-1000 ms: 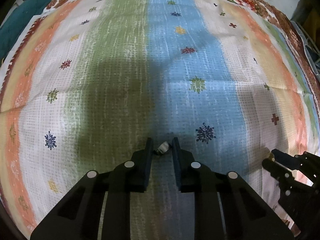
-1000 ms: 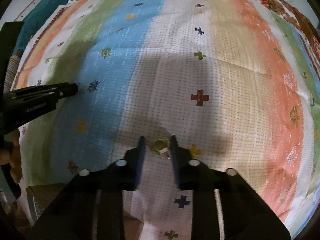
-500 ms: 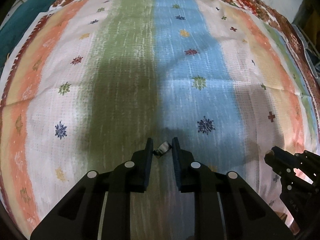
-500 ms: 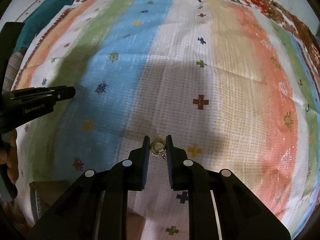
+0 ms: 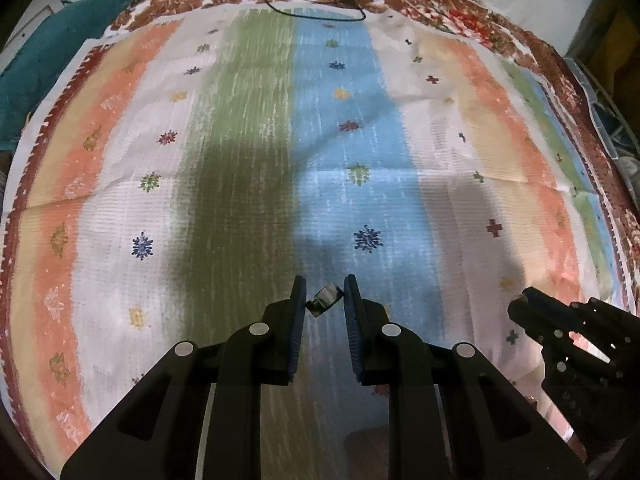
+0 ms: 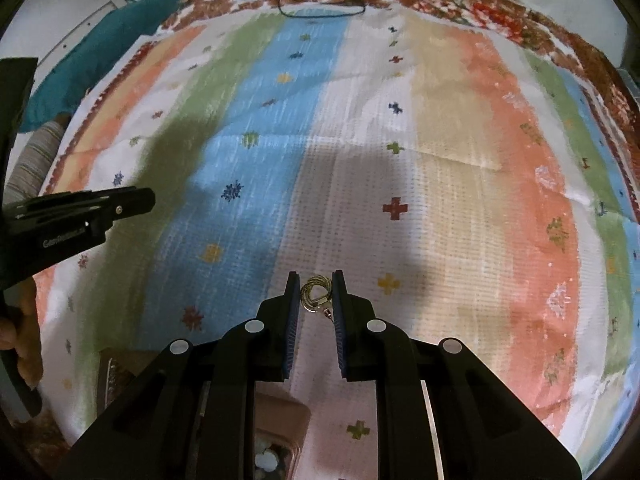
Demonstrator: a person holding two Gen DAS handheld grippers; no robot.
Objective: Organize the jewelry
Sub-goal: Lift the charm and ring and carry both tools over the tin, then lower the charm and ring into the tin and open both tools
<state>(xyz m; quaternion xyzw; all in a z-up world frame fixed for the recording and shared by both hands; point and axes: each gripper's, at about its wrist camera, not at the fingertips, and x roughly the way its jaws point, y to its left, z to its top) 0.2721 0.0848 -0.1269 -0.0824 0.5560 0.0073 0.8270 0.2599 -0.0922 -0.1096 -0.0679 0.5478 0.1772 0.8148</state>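
Note:
My left gripper [image 5: 325,296] is shut on a small silvery piece of jewelry [image 5: 326,298], held above the striped cloth [image 5: 248,152]. My right gripper [image 6: 315,292] is shut on a coiled gold ring-like piece [image 6: 315,295] with a small dangling clasp, also lifted off the cloth. The right gripper shows at the lower right of the left wrist view [image 5: 560,332]. The left gripper shows at the left of the right wrist view [image 6: 80,216].
A pinkish jewelry box [image 6: 280,436] with small items inside lies under the right gripper at the bottom edge. A black cord [image 5: 316,4] lies at the far edge of the cloth. A teal cushion [image 5: 48,48] sits at far left.
Both grippers have risen and pulled back from the cloth, carrying their pieces. The right jaws closed tighter on the gold ring piece.

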